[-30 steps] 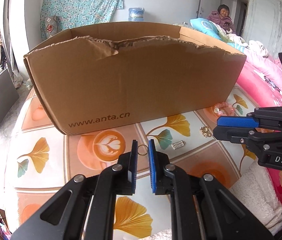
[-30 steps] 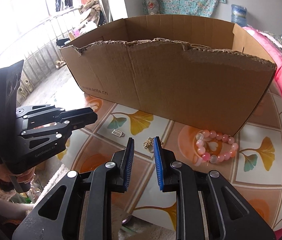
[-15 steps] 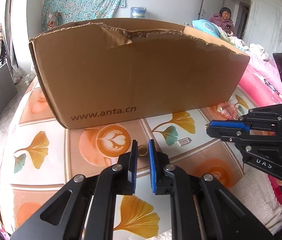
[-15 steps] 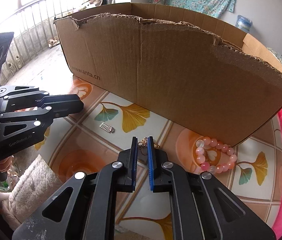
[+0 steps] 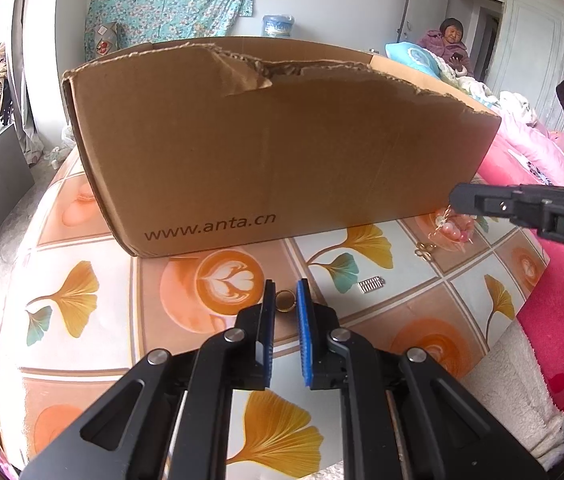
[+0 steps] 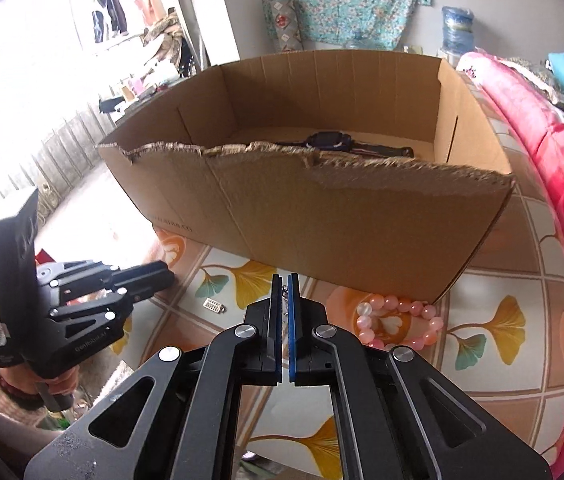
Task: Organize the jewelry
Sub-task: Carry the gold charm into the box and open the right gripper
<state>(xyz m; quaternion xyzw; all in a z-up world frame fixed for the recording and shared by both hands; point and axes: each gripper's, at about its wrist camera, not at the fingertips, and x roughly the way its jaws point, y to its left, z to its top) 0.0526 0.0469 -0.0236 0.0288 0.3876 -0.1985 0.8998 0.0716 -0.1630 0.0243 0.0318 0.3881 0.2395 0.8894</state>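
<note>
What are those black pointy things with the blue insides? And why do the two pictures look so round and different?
They are tongs. A person holds one pair in each hand and squeezes it to pick things up. Each pair carries a small wide-eyed camera that looks along its two fingers, so one picture comes from the left tongs and the other from the right tongs.

The table has a leaf-patterned cover. On it stands a cardboard box with a watch inside. Near the box lie a pink bead bracelet, a small silver charm and a gold trinket.

The left tongs are shut on a gold ring. The right tongs are shut on a thin gold dangly piece.
</note>
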